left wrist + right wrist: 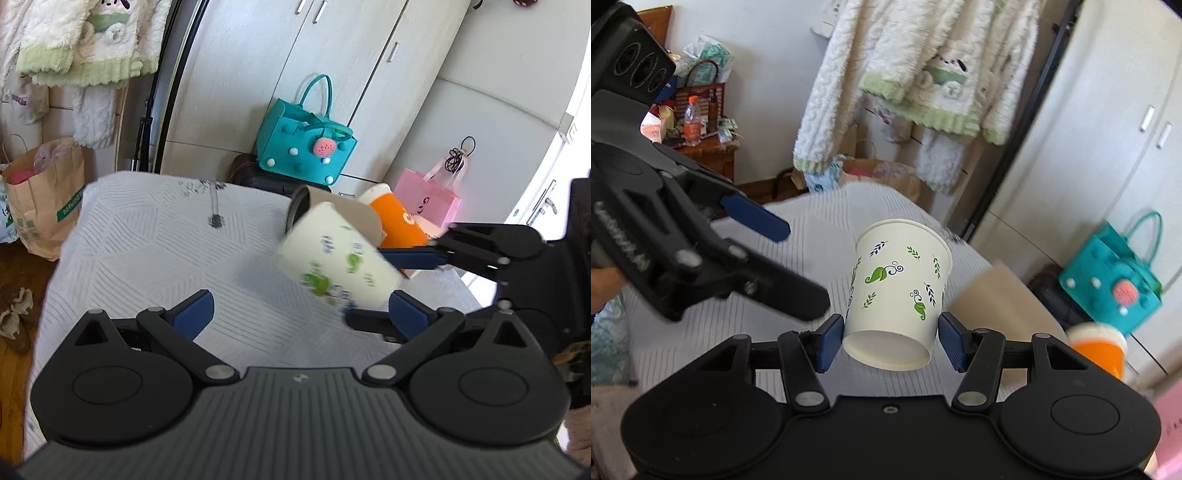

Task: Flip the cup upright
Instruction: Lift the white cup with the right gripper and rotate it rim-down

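Observation:
My right gripper [891,341] is shut on a white paper cup with green leaf prints [899,291], gripped near its base and held above the table with its mouth pointing away. In the left wrist view the same cup [338,258] is blurred and tilted, held between the right gripper's blue pads [410,258]. My left gripper [299,308] is open and empty, just left of the cup; it also shows at the left of the right wrist view [764,221].
A brown cup [332,210] lies on its side and an orange cup [397,221] stands behind it at the table's far right. The table [147,243] has a white patterned cloth. A teal bag [306,147], a pink bag [430,201] and a paper bag [44,199] stand beyond.

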Tool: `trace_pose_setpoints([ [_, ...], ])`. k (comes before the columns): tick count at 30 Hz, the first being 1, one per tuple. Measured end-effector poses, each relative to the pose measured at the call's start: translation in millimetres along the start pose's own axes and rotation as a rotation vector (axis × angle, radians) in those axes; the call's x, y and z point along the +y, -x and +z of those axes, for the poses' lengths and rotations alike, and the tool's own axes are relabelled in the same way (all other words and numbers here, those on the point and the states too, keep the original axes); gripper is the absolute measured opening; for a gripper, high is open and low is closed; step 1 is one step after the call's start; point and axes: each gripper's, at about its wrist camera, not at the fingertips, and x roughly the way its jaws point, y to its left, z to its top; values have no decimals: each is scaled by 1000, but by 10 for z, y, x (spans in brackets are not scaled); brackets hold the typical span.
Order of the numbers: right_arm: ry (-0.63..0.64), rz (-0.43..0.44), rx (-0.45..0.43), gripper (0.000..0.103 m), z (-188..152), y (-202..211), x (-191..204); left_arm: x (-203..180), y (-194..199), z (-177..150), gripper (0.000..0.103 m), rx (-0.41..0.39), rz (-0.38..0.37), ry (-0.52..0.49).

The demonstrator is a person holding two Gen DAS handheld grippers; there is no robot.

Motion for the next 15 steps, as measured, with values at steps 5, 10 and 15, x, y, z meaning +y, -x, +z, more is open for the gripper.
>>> trace_pose_setpoints([
  [5,-43,-44,43,62,-299,268,-49,-285,-24,-114,102,29,-65,-28],
  [10,-112,-54,73,62,-533,391,-112,-576,-55,-204,102,39,-75,-75],
  [15,-179,-27,72,62,-740,360,-198,-687,-174,-255,103,65,-66,-65],
])
